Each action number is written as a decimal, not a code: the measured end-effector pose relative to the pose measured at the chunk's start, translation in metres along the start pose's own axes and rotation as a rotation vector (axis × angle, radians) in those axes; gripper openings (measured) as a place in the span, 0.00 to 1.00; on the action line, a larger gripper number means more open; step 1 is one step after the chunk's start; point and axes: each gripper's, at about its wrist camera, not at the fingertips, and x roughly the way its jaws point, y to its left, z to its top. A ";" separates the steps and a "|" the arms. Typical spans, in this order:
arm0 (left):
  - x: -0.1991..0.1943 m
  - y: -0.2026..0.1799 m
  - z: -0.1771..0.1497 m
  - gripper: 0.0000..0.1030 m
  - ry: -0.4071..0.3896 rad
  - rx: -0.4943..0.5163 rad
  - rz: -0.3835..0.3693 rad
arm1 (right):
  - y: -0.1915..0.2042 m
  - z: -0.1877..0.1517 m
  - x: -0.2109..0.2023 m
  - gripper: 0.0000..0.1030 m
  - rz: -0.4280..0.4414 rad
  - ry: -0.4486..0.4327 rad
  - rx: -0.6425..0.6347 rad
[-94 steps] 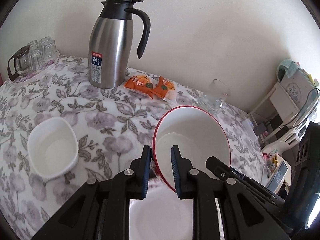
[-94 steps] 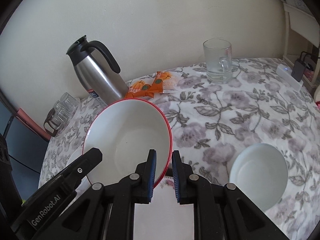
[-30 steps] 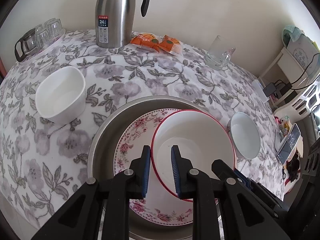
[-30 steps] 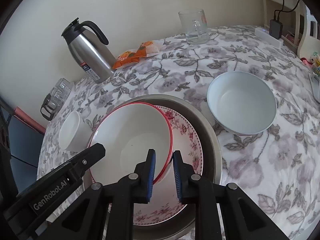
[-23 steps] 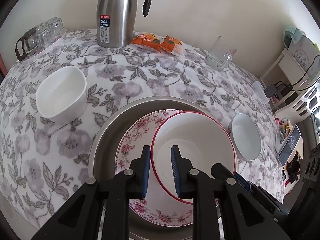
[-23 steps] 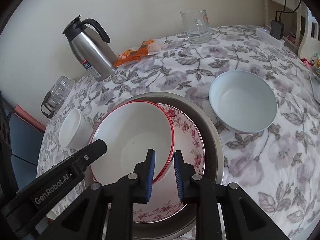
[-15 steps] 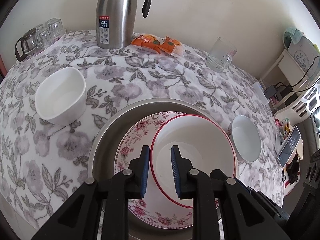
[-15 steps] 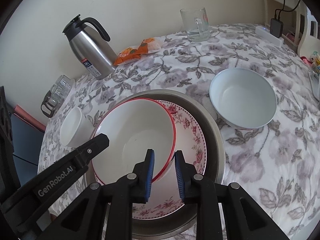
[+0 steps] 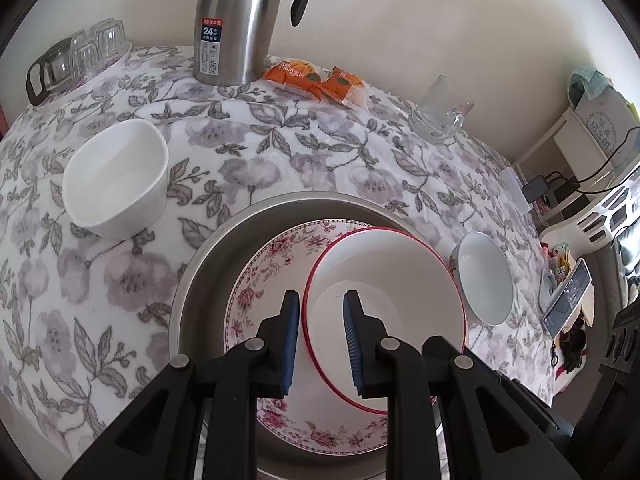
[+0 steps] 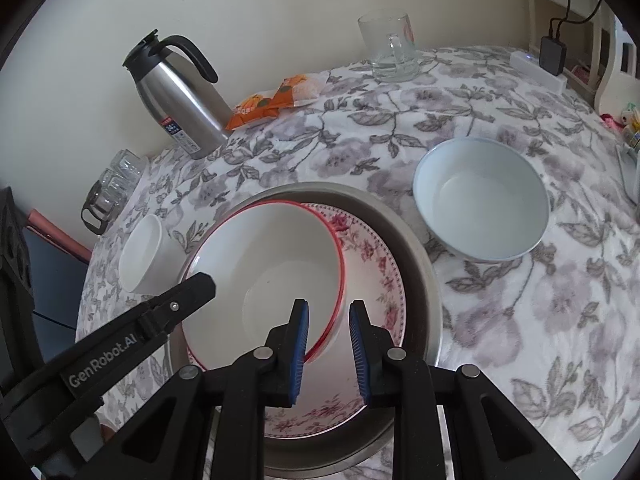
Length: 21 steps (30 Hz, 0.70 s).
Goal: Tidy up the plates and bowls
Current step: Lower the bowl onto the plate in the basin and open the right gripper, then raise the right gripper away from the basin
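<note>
Now the red-rimmed bowl (image 9: 384, 300) sits on the flowered plate (image 9: 256, 280), which lies inside the wide metal basin (image 9: 208, 264) on the flowered tablecloth (image 9: 312, 160). The left gripper (image 9: 321, 338) straddles the bowl's near-left rim, its blue pads (image 9: 290, 340) a little apart on either side, and whether they press on the rim cannot be told. The right gripper (image 10: 329, 350) has just been opening its jaws; the bowl's right rim runs between them, close against the left pad and clear of the right one. A pale bowl (image 10: 482, 198) stands on the cloth just right of the basin, and a small white bowl (image 9: 116, 178) stands to its left. Further back are a steel jug (image 9: 236, 20), orange snack packets (image 9: 316, 80) and a glass mug (image 10: 390, 46).
</note>
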 end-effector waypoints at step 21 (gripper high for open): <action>-0.023 0.040 0.008 0.54 -0.036 -0.127 0.132 | 0.011 0.007 -0.016 0.88 -0.023 -0.121 -0.053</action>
